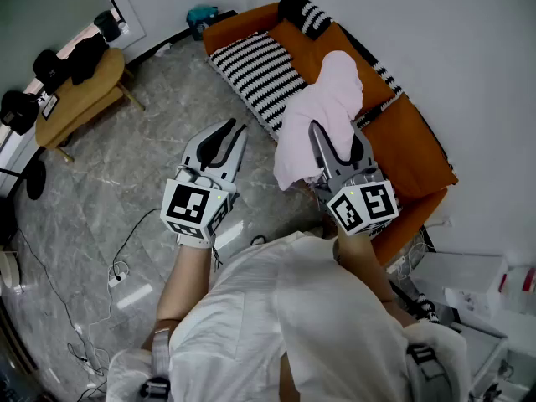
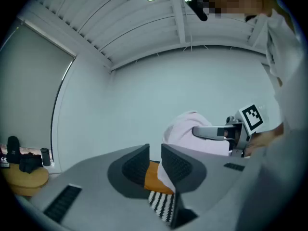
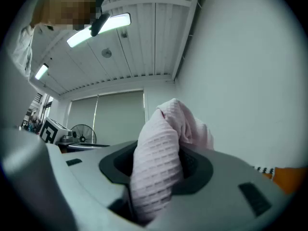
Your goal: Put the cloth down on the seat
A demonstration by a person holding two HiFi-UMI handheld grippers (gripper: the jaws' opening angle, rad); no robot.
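A pink waffle cloth [image 1: 322, 107] hangs bunched over my right gripper [image 1: 339, 145], above the orange sofa [image 1: 410, 141]. In the right gripper view the cloth [image 3: 159, 162] fills the space between the jaws, which are shut on it, and it rises past the tips. My left gripper [image 1: 228, 132] is held beside it over the floor, level, with only a narrow gap between its pads and nothing in them. From the left gripper [image 2: 155, 158] I see the cloth [image 2: 192, 129] and the right gripper [image 2: 211, 131] off to the right. A black-and-white striped blanket [image 1: 260, 69] covers the seat.
A striped cushion [image 1: 306, 15] lies at the sofa's far end. A wooden table [image 1: 79, 90] with dark objects stands at the left. Cables [image 1: 117, 275] trail over the marble floor. White boxes [image 1: 486, 291] sit at the right, beside the sofa's near end.
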